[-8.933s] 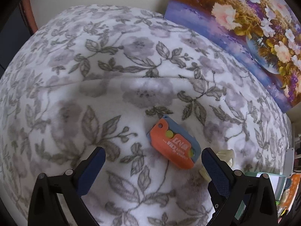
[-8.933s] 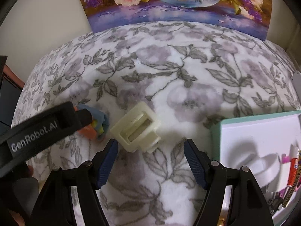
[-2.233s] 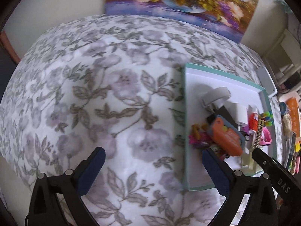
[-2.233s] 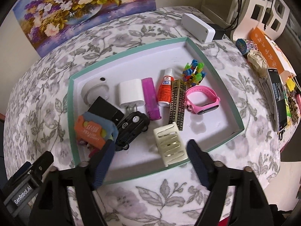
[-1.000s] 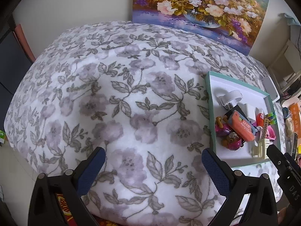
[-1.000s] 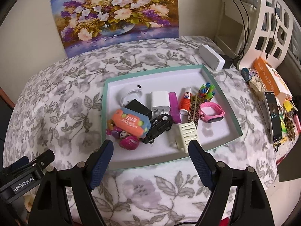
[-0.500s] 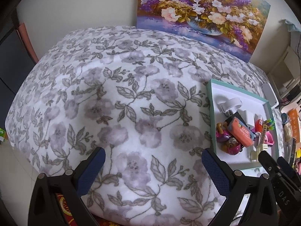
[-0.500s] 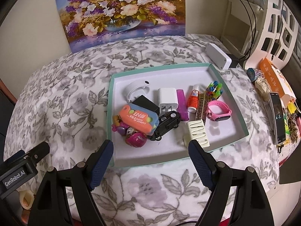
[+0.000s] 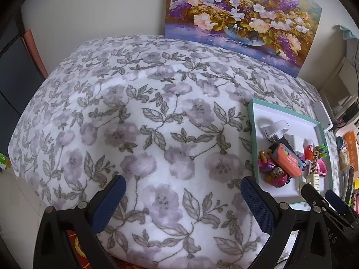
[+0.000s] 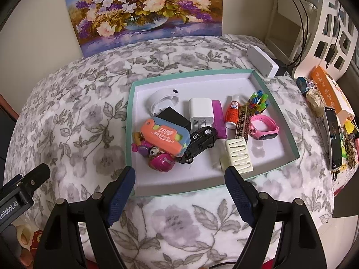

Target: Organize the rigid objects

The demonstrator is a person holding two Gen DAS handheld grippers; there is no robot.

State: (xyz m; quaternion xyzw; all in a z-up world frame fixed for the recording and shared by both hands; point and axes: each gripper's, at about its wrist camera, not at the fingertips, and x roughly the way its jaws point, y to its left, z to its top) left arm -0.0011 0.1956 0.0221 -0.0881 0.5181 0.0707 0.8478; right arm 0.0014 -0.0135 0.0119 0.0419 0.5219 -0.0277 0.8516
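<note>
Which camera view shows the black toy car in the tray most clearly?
The right wrist view. There the black toy car lies in full sight near the middle of the tray, wheels and roof visible. In the left wrist view the orange case and neighbouring items almost hide it.

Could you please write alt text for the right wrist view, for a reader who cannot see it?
A teal-rimmed tray on a floral blanket holds small items, including an orange box, black toy car, white charger and pink watch. The right tongs hang open and empty before its near edge. A flower painting leans behind.
</note>
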